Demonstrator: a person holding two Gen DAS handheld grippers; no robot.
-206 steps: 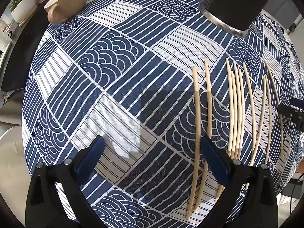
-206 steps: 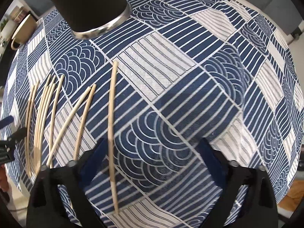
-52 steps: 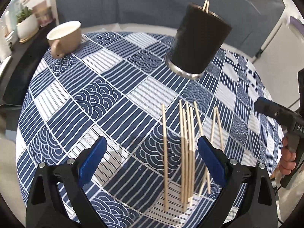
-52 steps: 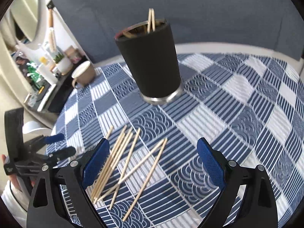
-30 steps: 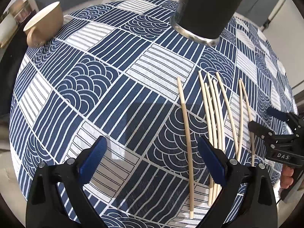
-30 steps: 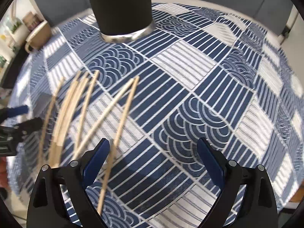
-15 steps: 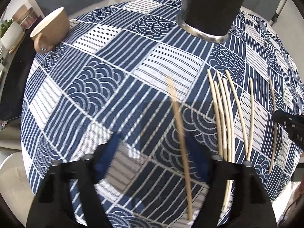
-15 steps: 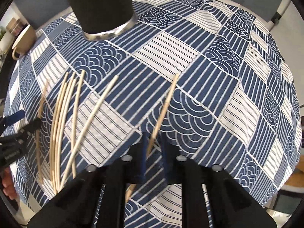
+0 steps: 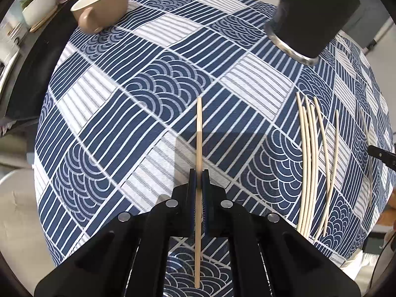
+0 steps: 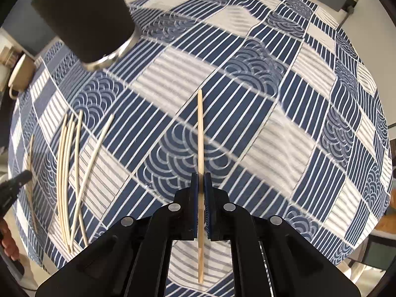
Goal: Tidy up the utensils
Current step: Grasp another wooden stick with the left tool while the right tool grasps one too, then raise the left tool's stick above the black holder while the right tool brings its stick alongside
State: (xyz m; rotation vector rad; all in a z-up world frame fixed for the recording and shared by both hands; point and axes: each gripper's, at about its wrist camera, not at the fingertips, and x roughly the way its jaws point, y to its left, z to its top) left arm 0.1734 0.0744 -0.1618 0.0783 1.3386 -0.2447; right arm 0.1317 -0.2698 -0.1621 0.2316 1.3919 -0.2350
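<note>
My left gripper (image 9: pixel 198 173) is shut on one wooden chopstick (image 9: pixel 199 133), which runs lengthwise between the blue pads and sticks out both ways. My right gripper (image 10: pixel 201 176) is shut the same way on another chopstick (image 10: pixel 200 136). Both held sticks hang just above the blue patterned tablecloth (image 9: pixel 153 91). Several loose chopsticks (image 9: pixel 310 153) lie in a bunch on the cloth, right of the left gripper and, as the same loose chopsticks (image 10: pixel 71 168), left of the right gripper. The black holder cup (image 9: pixel 314 12) stands at the far side, and the right wrist view has this cup (image 10: pixel 86 17) at upper left.
A tan mug (image 9: pixel 101 5) sits at the far left of the table. Beyond the table edge, a dark shelf carries a white planter (image 9: pixel 37 5). The other gripper's tip (image 9: pixel 381 154) shows at the right rim; a hand (image 10: pixel 8 245) shows at the lower left.
Both grippers went from wide open to shut, each taking one chopstick off the cloth. Both have shifted sideways away from the bunch, and the right view is blurred by motion.
</note>
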